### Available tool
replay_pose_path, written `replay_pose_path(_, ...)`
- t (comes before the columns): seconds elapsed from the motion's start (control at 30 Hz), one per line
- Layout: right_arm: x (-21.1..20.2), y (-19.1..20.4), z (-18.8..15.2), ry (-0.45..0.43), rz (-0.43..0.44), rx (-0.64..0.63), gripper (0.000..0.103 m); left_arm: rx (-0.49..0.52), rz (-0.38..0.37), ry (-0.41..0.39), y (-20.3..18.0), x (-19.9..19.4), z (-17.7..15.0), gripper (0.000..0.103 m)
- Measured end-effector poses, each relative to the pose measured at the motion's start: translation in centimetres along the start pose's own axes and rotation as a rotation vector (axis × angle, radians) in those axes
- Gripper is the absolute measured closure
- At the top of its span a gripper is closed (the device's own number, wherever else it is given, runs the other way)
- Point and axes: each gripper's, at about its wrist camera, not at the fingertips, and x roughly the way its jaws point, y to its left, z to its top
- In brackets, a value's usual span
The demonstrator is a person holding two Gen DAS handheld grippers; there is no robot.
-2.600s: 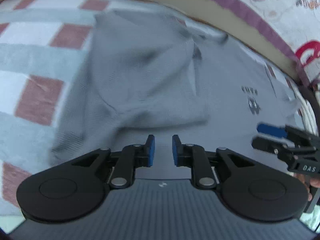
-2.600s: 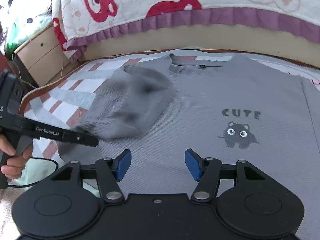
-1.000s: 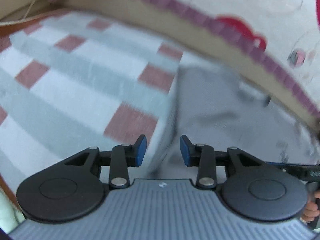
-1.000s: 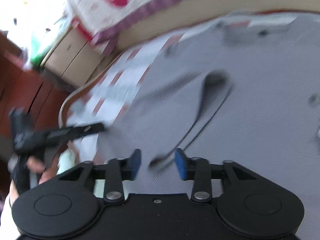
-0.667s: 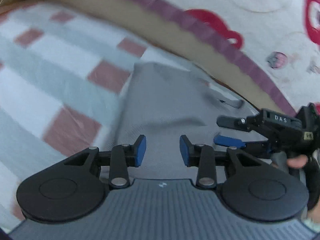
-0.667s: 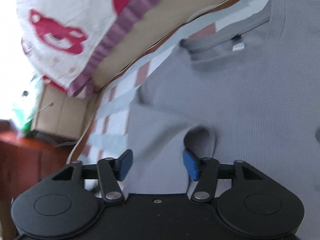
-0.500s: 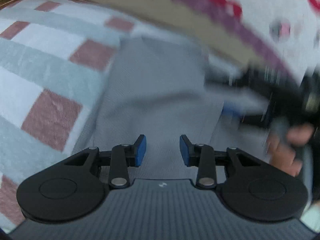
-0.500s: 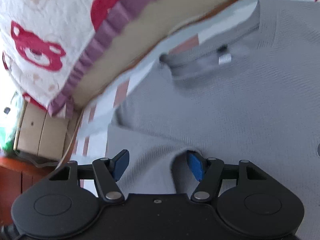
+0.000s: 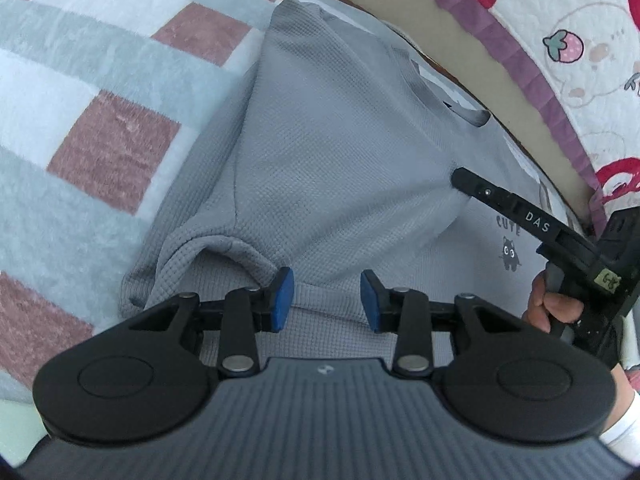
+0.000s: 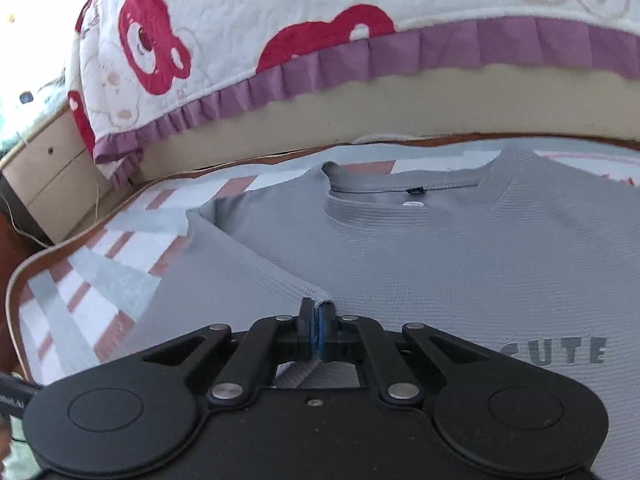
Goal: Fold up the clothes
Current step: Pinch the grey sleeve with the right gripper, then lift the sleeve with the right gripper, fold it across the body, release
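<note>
Half a second before, our right gripper (image 10: 315, 330) stood spread around the sleeve (image 9: 320, 152); now it was pinched on the sleeve's cuff edge, just below the collar (image 10: 404, 196). Our left gripper (image 9: 326, 300) stayed spread, empty, over the sleeve's lower fold. The grey sweatshirt (image 10: 500, 264) lay front-up on the checked blanket (image 9: 80, 92). We judged the sleeve ready for folding inward.

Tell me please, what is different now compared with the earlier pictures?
The right claw, open half a second ago, has shut on the sleeve cuff of the grey shirt. The sleeve now lies stretched across the shirt, no longer bunched. The left claw stays open, holding nothing. The shirt stays spread on the checked blanket.
</note>
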Motion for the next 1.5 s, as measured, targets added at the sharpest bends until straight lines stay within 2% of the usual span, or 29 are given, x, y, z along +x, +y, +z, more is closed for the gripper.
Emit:
replay_pose_path(0.27, -1.2, 1.1, -1.1, 0.026, -0.086, -0.227, 0.102, 0.084, 0.038, 0.018, -1.0, -0.2, -0.4, 0.066)
replay_pose_path(0.3, -1.8, 1.0, -1.4, 0.023, -0.087, -0.233, 0.100, 0.114, 0.054, 0.024, -1.4, -0.3, -0.5, 0.062)
replay_pose_path(0.33, -2.5, 0.6, -1.5, 0.022, -0.088, -0.213, 0.094, 0.150, 0.081, 0.030, -1.8, -0.2, -0.8, 0.061)
replay_pose_path(0.4, -4.0, -0.5, -1.7, 0.016, -0.091, -0.150, 0.071, 0.222, 0.118, 0.031, -2.8, -0.2, -1.3, 0.061)
replay_pose_path(0.43, -5.0, -1.4, -1.6, 0.006, -0.104, -0.108, 0.067, 0.248, 0.130, 0.032, -3.1, -0.1, -1.4, 0.060)
replay_pose_path(0.47, -6.1, -2.3, -1.5, -0.004, -0.122, -0.065, 0.067, 0.274, 0.142, 0.033, -3.5, -0.1, -1.6, 0.057)
replay_pose_path(0.57, -10.1, -6.2, -1.7, -0.052, -0.097, 0.095, 0.062, 0.334, 0.181, 0.026, -4.5, 0.0, -1.9, 0.057)
replay_pose_path(0.6, -11.4, -7.5, -1.8, -0.069, -0.085, 0.149, 0.057, 0.340, 0.191, 0.014, -4.6, -0.2, -1.9, 0.057)
replay_pose_path(0.67, -13.8, -9.9, -2.0, -0.091, -0.091, 0.238, 0.056, 0.351, 0.211, -0.012, -4.8, -0.5, -1.8, 0.057)
replay_pose_path(0.8, -17.8, -13.9, -3.1, -0.095, -0.258, 0.309, 0.056, 0.327, 0.132, -0.095, -5.4, -1.9, -1.1, 0.057)
replay_pose_path(0.87, -20.1, -16.4, -4.0, -0.117, -0.341, 0.403, 0.055, 0.388, 0.274, -0.203, -8.5, -2.3, -1.7, 0.059)
replay_pose_path(0.97, -23.1, -19.8, -5.8, -0.166, -0.470, 0.569, 0.048, 0.506, 0.281, -0.268, -15.0, -1.6, -2.7, 0.057)
replay_pose_path(1.0, -23.9, -21.0, -6.4, -0.179, -0.509, 0.639, 0.048, 0.505, 0.206, -0.241, -16.8, -0.7, -2.7, 0.057)
replay_pose_path(1.07, -24.8, -22.5, -7.7, -0.187, -0.479, 0.760, 0.047, 0.502, 0.059, -0.188, -20.3, 1.1, -2.5, 0.057)
replay_pose_path(1.17, -25.3, -23.4, -9.5, -0.176, -0.423, 0.861, 0.047, 0.574, -0.014, -0.147, -24.6, 4.4, -3.0, 0.057)
replay_pose_path(1.27, -24.8, -22.7, -11.0, -0.113, -0.435, 0.858, 0.047, 0.587, -0.079, -0.118, -26.1, 7.0, -3.6, 0.058)
replay_pose_path(1.3, -24.7, -22.6, -11.4, -0.118, -0.416, 0.873, 0.045, 0.590, -0.100, -0.109, -26.6, 7.9, -3.8, 0.058)
replay_pose_path(1.43, -24.4, -22.6, -12.4, -0.175, -0.305, 0.948, 0.040, 0.587, -0.102, -0.060, -26.5, 10.3, -5.2, 0.059)
replay_pose_path(1.5, -23.6, -22.7, -12.3, -0.246, -0.308, 0.941, 0.038, 0.584, -0.101, -0.038, -26.3, 11.2, -5.7, 0.059)
